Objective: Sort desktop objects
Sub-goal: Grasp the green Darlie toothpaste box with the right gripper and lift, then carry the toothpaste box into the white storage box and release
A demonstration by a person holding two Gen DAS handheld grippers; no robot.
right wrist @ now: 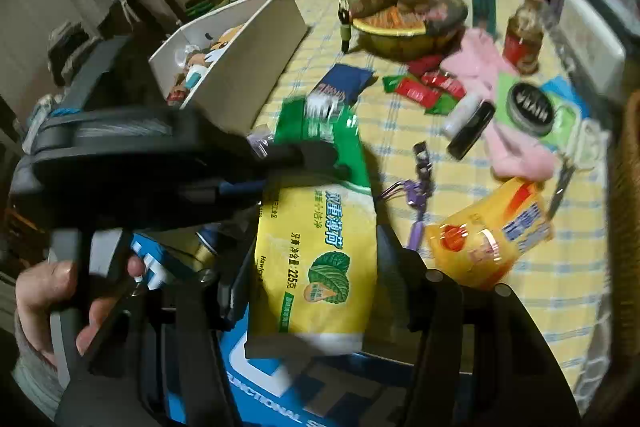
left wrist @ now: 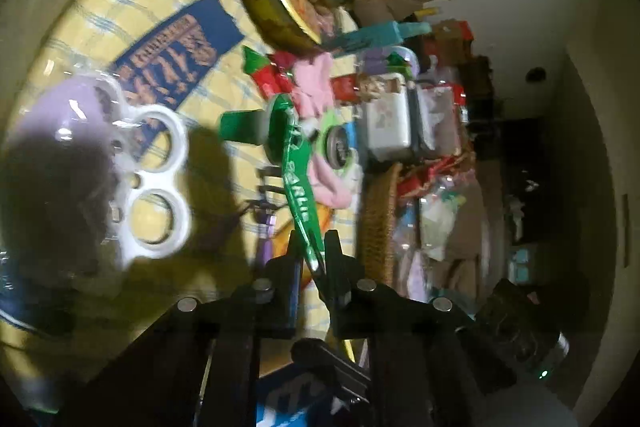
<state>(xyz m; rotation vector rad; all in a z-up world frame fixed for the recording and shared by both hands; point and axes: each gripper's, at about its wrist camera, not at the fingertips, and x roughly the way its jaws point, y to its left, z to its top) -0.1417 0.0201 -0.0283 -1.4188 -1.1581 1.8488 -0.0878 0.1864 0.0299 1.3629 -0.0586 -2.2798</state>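
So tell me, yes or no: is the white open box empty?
No, the white open box holds small toys, among them an orange and white fox figure.

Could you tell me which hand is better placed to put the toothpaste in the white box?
Probably left: left gripper clamps the toothpaste close beside the white box; right gripper sits farther away.

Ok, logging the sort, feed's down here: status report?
Left tool shut on green toothpaste tube. Right tool holds yellow-green toothpaste box. White bin open at the table's edge. Clutter all over checked tablecloth.
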